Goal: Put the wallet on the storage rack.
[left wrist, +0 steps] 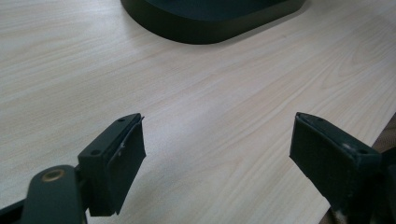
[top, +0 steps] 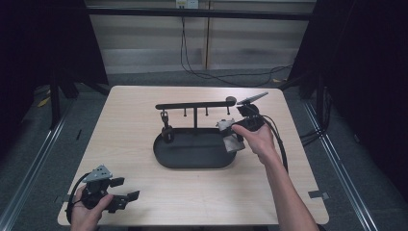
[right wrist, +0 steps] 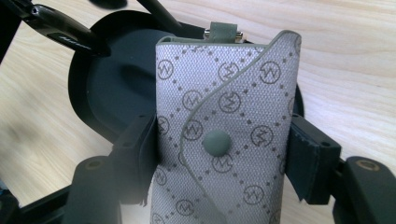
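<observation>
Above the right end of the black tray [top: 166, 156], the right gripper [right wrist: 219, 154] clamped a grey patterned pouch [right wrist: 224, 121] between both pads. Well apart from the tray, the left gripper [left wrist: 217, 149] rested with jaws spread on nothing.

Stand's hook bar [top: 192, 105] blocks passage above tray [top: 192, 161].
</observation>
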Demonstrator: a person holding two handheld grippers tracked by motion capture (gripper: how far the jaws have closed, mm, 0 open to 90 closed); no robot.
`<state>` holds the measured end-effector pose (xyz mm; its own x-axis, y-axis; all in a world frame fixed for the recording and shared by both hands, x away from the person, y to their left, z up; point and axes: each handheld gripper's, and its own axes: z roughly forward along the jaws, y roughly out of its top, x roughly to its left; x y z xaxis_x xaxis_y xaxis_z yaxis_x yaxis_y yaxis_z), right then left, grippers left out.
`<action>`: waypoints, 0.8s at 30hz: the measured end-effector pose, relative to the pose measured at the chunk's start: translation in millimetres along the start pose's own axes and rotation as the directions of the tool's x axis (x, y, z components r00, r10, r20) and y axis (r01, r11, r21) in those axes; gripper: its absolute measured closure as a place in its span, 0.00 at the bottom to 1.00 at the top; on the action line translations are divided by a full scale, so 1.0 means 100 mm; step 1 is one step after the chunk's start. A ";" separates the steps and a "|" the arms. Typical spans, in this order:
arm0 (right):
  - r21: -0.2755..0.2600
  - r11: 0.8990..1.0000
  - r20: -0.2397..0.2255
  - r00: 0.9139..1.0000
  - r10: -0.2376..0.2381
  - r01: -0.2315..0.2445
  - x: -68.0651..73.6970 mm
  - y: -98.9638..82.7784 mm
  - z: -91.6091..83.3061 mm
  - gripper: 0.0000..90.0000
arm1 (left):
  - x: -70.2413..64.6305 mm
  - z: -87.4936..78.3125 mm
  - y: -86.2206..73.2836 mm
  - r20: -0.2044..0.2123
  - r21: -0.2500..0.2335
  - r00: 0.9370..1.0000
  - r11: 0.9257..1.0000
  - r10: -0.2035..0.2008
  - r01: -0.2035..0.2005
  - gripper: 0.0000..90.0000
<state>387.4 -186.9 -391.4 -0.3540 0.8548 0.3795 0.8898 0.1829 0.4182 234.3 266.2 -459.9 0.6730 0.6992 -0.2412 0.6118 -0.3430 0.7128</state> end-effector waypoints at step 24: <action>-0.060 0.998 -0.036 0.999 0.031 -0.033 -0.05 -0.05 0.30 0.38 | 0.00 0.01 0.00 -0.001 -0.003 1.000 1.000 -0.008 0.008 0.20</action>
<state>393.1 -177.6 -420.1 -0.3365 0.8422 0.4212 0.8821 0.1255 0.4540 234.3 265.8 -460.5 0.6677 0.7026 -0.2459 0.6156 -0.3355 0.7131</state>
